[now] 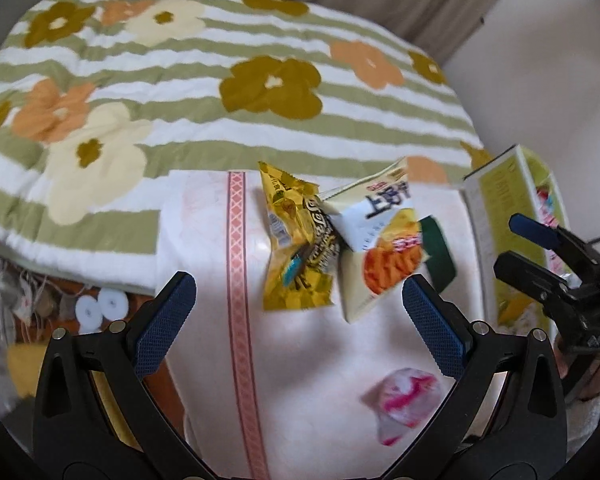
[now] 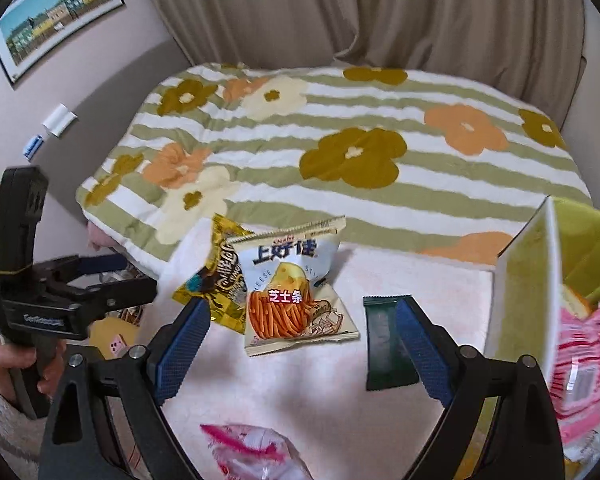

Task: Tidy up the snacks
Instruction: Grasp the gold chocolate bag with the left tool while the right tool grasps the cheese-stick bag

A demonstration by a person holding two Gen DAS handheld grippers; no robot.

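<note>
Cheese-stick bag (image 2: pixel 296 284) lies flat on the white towel (image 2: pixel 308 392), overlapping the gold snack bag (image 2: pixel 216 276) at its left; dark green packet (image 2: pixel 384 344) near its right, green snack box (image 2: pixel 524 280) beyond that. Likely light, crinkly, slippery film with brittle contents: pinch the crimped top seam. Left claw (image 1: pixel 300 320) and right claw (image 2: pixel 300 344) both spread apart, empty.

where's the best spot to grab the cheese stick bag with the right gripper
Grip the cheese stick bag across its puffed middle, coming down from above with the right gripper. It lies flat, face up on the white towel, its left edge overlapping the yellow bag, so the right edge is freer.
</note>
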